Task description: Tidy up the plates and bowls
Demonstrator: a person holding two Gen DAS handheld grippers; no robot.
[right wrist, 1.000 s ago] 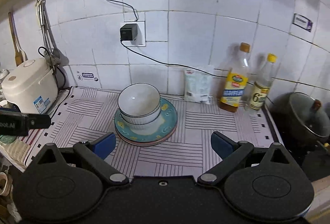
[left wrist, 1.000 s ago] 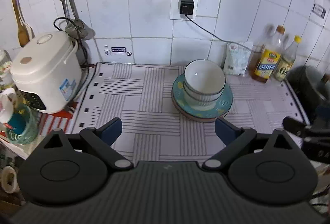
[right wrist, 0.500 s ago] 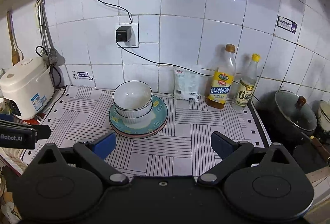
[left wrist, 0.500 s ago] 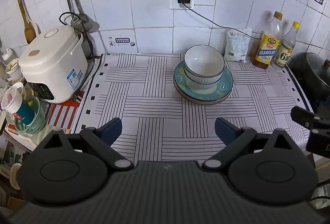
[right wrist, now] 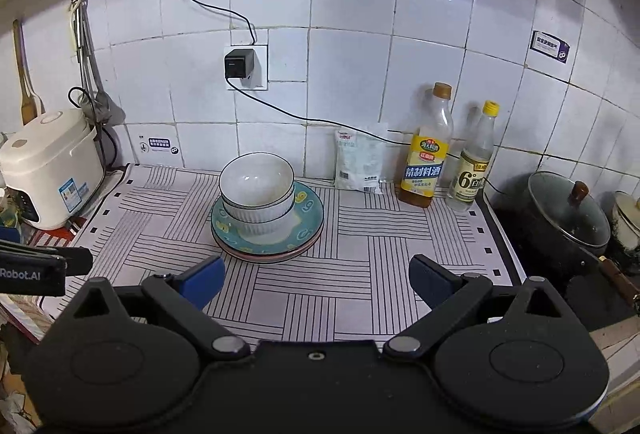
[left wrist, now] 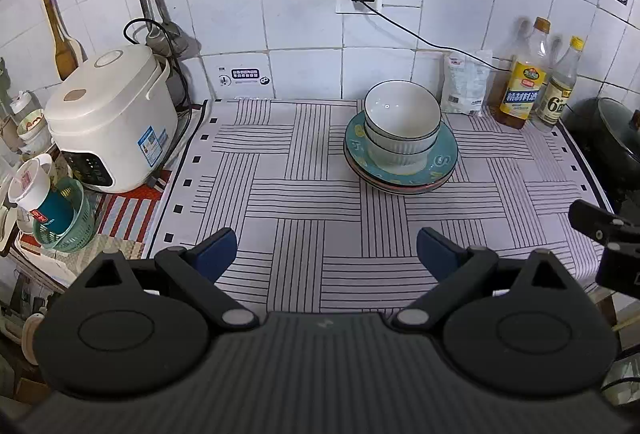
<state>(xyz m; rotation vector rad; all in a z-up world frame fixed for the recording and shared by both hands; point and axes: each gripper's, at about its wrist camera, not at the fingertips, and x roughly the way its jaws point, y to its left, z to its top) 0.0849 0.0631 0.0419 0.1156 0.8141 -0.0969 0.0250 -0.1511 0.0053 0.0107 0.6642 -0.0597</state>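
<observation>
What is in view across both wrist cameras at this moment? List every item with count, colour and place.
bowls: two, white, nested on the plates
plates: a stack, teal on top, pinkish below, mid-mat
mat: one, white with black stripes, covering the counter
rice cooker: one, white, left of the mat
bottles: two, amber and clear, by the back wall on the right
packet: one, white, leaning on the wall beside the bottles
pot: one, dark with glass lid, far right
charger: one, black, in the wall socket
basket: one, green, front left
left gripper: open, empty, above the mat
right gripper: open, empty, above the mat
</observation>
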